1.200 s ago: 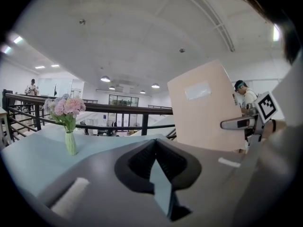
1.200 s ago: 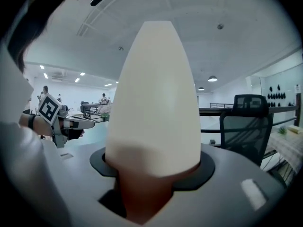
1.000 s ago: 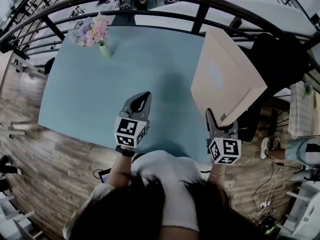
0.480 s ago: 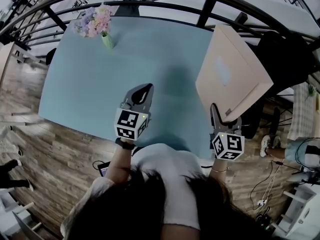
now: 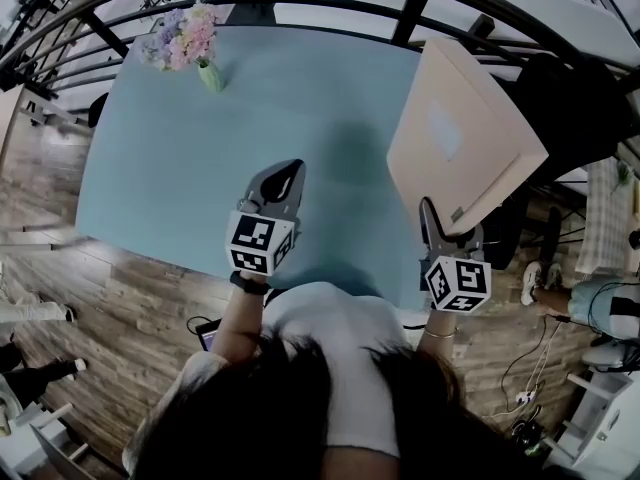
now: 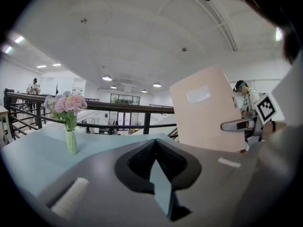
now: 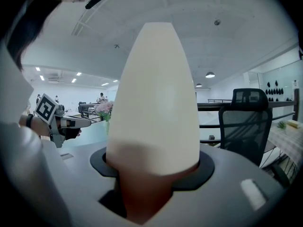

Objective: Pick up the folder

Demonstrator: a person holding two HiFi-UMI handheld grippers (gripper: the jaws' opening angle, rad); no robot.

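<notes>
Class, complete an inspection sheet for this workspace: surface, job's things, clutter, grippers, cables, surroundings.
Surface: light blue table.
Job's things: beige folder, raised on edge in the right gripper.
Clutter: vase of flowers at the table's far left corner.
Grippers: left gripper shut, empty, over the table; right gripper shut on the folder.
Cables: loose cables on the wooden floor at right.
Surroundings: black railing, office chair.
</notes>
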